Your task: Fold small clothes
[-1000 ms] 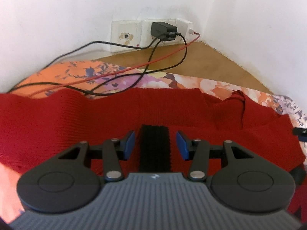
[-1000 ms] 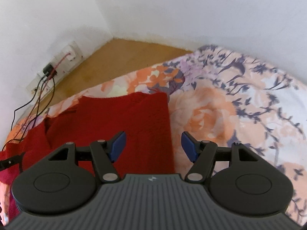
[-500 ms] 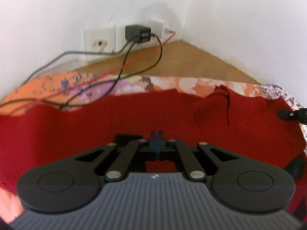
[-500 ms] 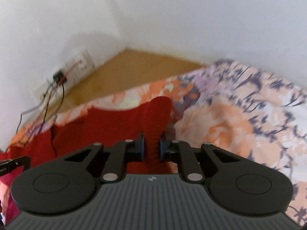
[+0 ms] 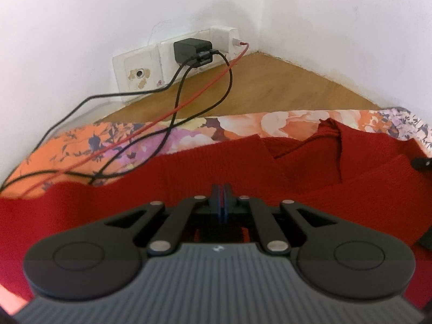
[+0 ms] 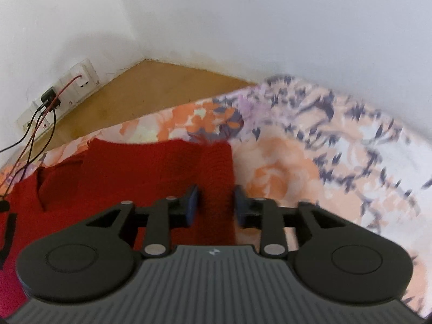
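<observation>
The left gripper (image 5: 222, 202) has its jaws pressed together with a sliver of the red knit sweater (image 5: 189, 172) between the pads, while the right gripper (image 6: 215, 202) stands with jaws spread astride the sweater's right edge. The sweater lies flat on the floral bedspread (image 6: 310, 162), its long axis running left to right, neckline toward the wall. Cables (image 5: 189, 102) trail from the wall sockets (image 5: 162, 59) onto the bedspread.

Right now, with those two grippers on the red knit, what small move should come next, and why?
Probably close the right gripper on the red sweater edge lying between its open jaws. The left gripper looks shut on the knit already, while the right side lies loose on the floral bedsheet. Both edges likely need to be held before folding.
</observation>
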`<state>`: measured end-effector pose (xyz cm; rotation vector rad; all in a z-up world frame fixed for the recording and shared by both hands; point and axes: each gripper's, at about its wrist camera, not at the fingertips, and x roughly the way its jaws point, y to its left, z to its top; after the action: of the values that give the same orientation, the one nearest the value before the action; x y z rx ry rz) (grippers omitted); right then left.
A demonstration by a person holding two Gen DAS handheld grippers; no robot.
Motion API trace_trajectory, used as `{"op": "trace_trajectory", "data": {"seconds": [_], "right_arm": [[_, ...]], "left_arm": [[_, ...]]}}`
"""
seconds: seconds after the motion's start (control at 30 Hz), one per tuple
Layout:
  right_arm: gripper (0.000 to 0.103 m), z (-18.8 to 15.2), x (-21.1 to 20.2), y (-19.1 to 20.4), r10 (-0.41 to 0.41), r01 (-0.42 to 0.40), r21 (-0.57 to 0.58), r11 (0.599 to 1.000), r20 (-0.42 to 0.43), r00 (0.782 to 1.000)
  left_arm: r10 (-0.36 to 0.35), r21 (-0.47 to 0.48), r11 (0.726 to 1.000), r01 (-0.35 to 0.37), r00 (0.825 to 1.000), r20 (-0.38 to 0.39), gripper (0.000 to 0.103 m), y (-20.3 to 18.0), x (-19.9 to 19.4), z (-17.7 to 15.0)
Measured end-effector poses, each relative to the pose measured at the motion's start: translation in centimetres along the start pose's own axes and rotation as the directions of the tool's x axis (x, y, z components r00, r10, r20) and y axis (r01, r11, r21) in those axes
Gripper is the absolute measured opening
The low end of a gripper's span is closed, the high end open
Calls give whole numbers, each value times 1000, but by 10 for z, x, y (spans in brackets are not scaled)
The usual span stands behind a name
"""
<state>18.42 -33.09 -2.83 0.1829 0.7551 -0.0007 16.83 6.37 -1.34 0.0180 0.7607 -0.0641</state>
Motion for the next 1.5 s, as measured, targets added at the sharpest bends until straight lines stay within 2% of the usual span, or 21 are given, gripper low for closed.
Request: {"op": "trace_trajectory", "data": {"seconds": [0.07, 0.17, 0.23, 0.27, 0.3, 0.43, 0.57, 0.8, 0.97, 1.0, 1.07, 1.1, 1.13, 1.2, 1.27, 1.37, 1.47, 1.5], "right_arm": [[54, 6, -9, 7, -26, 27, -45, 999, 33, 999], [60, 18, -17, 18, 17, -12, -90, 996, 59, 998], [62, 25, -16, 26, 66, -59, -114, 992, 54, 996], [63, 29, -12, 32, 86, -78, -130, 988, 50, 995], [64, 31, -10, 37, 100, -92, -149, 985, 46, 994], [66, 37, 8, 64, 141, -131, -240, 962, 25, 990], [66, 45, 31, 84, 169, -168, -273, 947, -21, 985], [68, 54, 63, 104, 177, -188, -374, 908, -63, 982], [68, 50, 81, 114, 167, -193, -461, 866, -97, 981], [68, 50, 84, 115, 168, -195, -468, 862, -100, 981], [68, 50, 88, 116, 175, -204, -472, 858, -105, 979], [68, 50, 89, 116, 179, -209, -471, 857, -107, 978], [69, 50, 91, 116, 182, -212, -469, 857, -109, 977], [69, 48, 92, 115, 186, -216, -466, 858, -110, 976], [69, 47, 92, 114, 188, -216, -454, 864, -106, 976], [69, 45, 87, 112, 190, -213, -448, 868, -96, 977], [69, 43, 85, 110, 190, -209, -438, 874, -87, 978], [69, 43, 85, 109, 191, -210, -431, 877, -88, 978]], "left_arm": [[-4, 13, 1000, 4, 1000, -5, 6, 2, 3, 7], [-20, 37, 999, 20, 1000, -13, 8, 1, 11, 19], [-32, 62, 997, 34, 999, -20, 21, -1, 17, 27], [-36, 75, 997, 37, 999, -21, 38, -3, 20, 31], [-38, 85, 996, 39, 999, -19, 48, -6, 23, 35], [-65, 142, 987, 69, 997, -28, 49, -18, 37, 50], [-77, 189, 978, 88, 995, -68, 49, -28, 58, 59], [-45, 277, 957, 80, 991, -130, 51, -37, 90, 65], [-71, 267, 958, 110, 986, -149, 48, -37, 95, 62], [-79, 260, 959, 117, 985, -151, 35, -37, 95, 61], [-109, 249, 958, 145, 983, -151, 21, -38, 92, 59], [-100, 263, 955, 134, 985, -140, 14, -41, 89, 58], [-96, 273, 953, 129, 987, -129, 13, -43, 85, 56], [-78, 270, 958, 99, 993, -88, 9, -45, 77, 54], [-43, 277, 960, 39, 999, 10, 8, -47, 63, 49], [7, 297, 954, -41, 993, 115, 8, -54, 48, 41], [66, 273, 955, -116, 981, 183, 9, -57, 49, 38], [71, 255, 960, -117, 980, 184, 10, -55, 51, 38]]}}
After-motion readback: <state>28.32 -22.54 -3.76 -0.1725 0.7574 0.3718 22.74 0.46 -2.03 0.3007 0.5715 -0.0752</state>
